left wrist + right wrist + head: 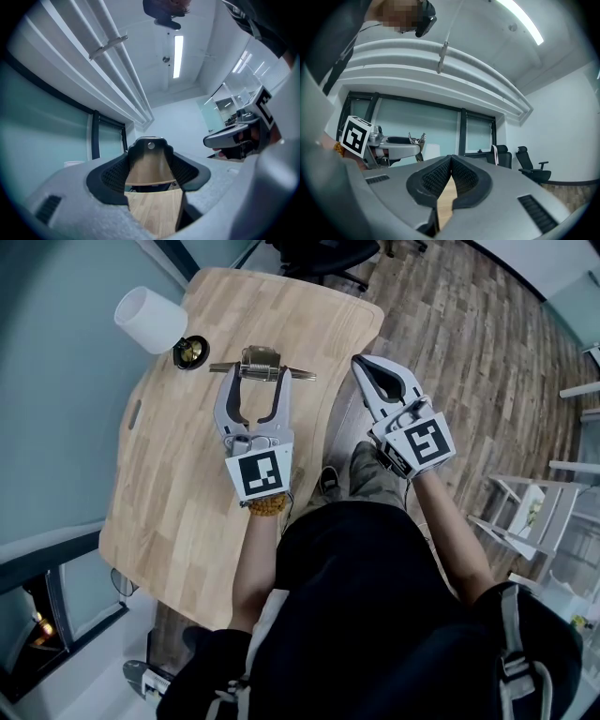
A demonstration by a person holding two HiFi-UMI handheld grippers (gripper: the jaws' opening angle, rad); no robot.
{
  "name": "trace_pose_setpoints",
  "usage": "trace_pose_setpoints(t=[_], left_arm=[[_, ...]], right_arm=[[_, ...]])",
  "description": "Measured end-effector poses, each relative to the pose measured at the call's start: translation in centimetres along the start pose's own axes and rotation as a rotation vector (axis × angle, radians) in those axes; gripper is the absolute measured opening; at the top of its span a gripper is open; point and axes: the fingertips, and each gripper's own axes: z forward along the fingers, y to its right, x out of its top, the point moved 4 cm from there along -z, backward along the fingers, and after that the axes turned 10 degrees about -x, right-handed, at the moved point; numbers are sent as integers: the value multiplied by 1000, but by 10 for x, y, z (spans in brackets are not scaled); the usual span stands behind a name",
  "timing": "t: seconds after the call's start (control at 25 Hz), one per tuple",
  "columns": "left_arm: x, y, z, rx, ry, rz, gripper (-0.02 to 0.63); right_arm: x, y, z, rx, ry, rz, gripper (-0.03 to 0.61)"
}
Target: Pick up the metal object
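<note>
Plainly, the left tool [260, 372] is the one at work: its jaws are clamped from both sides on the metal object [261, 358], which sits right at its tips, straight ahead along its length. The left gripper view confirms this: a thin shiny plate with a small hole near its top edge fills the gap between the pads and mirrors wood grain. In the head view a slim bar belonging to the piece sticks out past both jaws. So the piece's long axis runs crosswise to the tool, left to right over the far part of the counter [178, 484]. The left gripper view takes in mostly ceiling, with wood only low between the jaws. My reading is that the nose is pitched up and the piece is at or just off the surface; no view shows the gap beneath it. The right tool [366, 364] has its jaws pressed together with nothing between them. It hangs to the right, past the counter edge and over the floor, near the bar's right end but apart from it. A small dark round item with a brassy centre [190, 352] lies just beside the bar's left end, with a white cylinder [150, 320] beyond it. The lift looks to rest on the left tool alone, and any wrist roll would swing the bar's left end toward that round item.
</note>
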Motion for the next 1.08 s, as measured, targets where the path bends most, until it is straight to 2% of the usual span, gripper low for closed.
trace_pose_setpoints(t=[1.08], left_arm=[[-1, 9, 18, -17, -25, 2, 293]], right_arm=[[-12, 23, 2, 15, -51, 28, 2]])
